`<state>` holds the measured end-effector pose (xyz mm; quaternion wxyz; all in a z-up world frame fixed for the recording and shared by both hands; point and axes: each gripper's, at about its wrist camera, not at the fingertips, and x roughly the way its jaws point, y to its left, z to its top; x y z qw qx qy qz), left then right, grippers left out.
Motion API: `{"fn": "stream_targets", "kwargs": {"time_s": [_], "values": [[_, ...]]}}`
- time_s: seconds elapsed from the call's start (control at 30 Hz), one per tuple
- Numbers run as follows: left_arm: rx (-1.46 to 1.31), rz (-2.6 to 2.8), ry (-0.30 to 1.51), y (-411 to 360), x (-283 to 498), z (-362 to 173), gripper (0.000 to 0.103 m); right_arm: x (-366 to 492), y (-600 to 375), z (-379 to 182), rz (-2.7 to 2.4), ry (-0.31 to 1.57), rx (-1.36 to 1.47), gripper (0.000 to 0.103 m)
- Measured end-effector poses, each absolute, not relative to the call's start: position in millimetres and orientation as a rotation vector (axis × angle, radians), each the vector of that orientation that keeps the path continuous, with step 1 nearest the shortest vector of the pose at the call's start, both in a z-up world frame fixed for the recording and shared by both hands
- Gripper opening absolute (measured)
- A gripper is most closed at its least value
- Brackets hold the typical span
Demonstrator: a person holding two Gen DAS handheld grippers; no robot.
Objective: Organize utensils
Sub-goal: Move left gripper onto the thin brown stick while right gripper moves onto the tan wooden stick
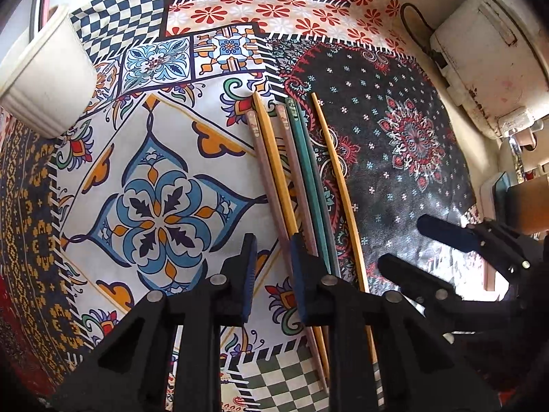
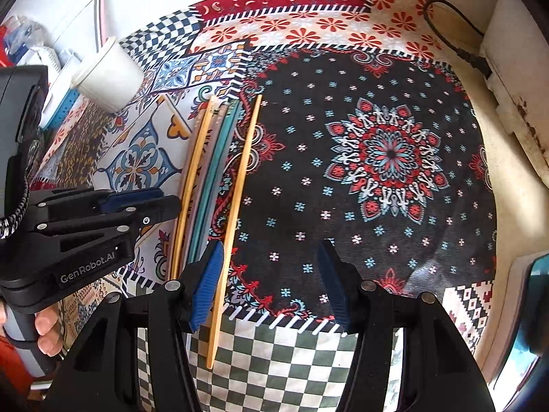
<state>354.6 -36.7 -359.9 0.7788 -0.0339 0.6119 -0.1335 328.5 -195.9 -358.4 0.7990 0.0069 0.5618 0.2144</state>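
Several chopsticks lie side by side on the patterned tablecloth: pink, yellow and teal ones close together, and one yellow chopstick a little apart to the right. They also show in the right wrist view, with the lone yellow one beside them. A white cup stands at the far left; it also shows in the right wrist view. My left gripper is open and empty, its right finger over the chopsticks' near ends. My right gripper is open and empty, just right of the lone yellow chopstick.
A worn white appliance with a black cord stands at the right edge of the table. Plastic items lie behind the cup on the left. A teal-edged object sits at the near right.
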Motion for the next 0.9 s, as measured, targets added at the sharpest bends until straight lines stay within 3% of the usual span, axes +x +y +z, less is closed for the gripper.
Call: {"fn": "stream_targets", "kwargs": {"time_s": [0.2,0.47,0.9], "values": [[-0.101,-0.293,1.315,-36,361,-365,0.009,320,-179,-366,0.474,1.197,-0.064,0.047],[-0.052,-0.225,1.304,-33,371,-361,0.002,317,-183,-366,0.449,1.173,-0.142,0.010],[-0.022,-0.251,1.384,-17,373,-363,0.005,335,-237,-365,0.463,1.280,-0.029,0.008]]}}
